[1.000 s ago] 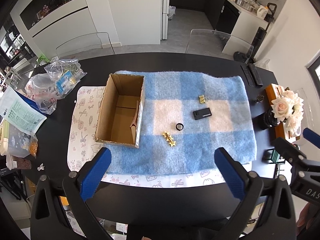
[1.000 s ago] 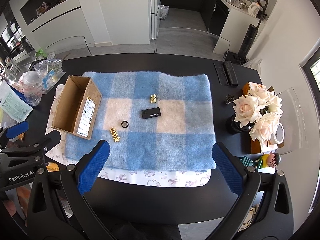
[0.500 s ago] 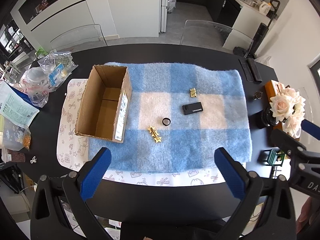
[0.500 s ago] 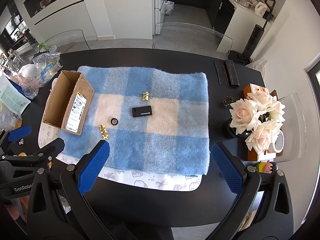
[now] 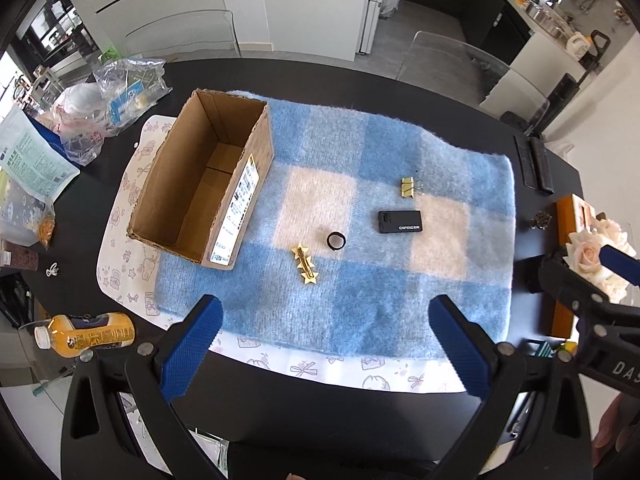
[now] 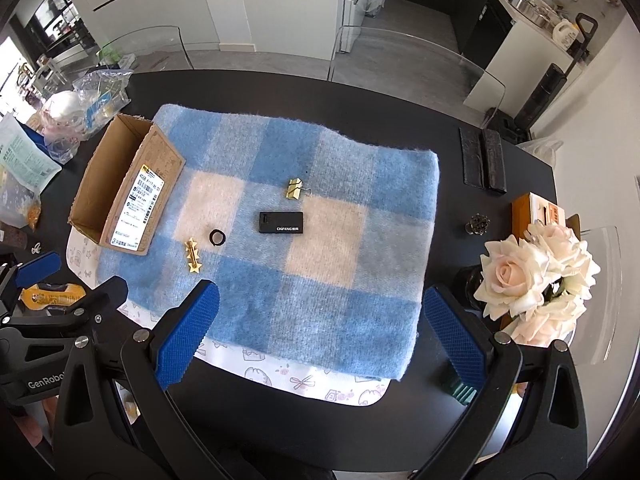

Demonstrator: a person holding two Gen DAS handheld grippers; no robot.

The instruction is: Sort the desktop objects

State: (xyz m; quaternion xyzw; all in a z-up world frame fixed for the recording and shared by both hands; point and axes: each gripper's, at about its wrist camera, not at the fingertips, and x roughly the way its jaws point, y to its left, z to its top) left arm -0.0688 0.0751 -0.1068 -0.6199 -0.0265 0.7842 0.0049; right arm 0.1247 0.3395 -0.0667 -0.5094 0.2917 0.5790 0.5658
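Note:
On a blue and white checked cloth [image 5: 360, 208] [image 6: 304, 248] lie a gold star hair clip [image 5: 305, 263] [image 6: 192, 256], a small black ring [image 5: 335, 240] [image 6: 217, 237], a flat black device [image 5: 400, 222] [image 6: 281, 223] and a gold binder clip [image 5: 409, 187] [image 6: 296, 189]. An open cardboard box [image 5: 204, 184] [image 6: 126, 190] stands at the cloth's left edge; its inside looks bare. My left gripper [image 5: 326, 350] hangs open above the cloth's near edge, holding nothing. My right gripper [image 6: 318, 340] is open too, further right, above the near edge.
The black table [image 5: 320, 396] carries plastic bags [image 5: 108, 100] and packets at the left, an orange drink bottle [image 5: 86, 334] at the near left, pale roses in a dark vase [image 6: 536, 276], an orange box [image 6: 538, 210] and two black remotes [image 6: 482, 160] at the right.
Both grippers have drawn back and risen, so the cloth and box look smaller and lie further away. The drink bottle has come into the left wrist view. Nothing on the cloth has moved.

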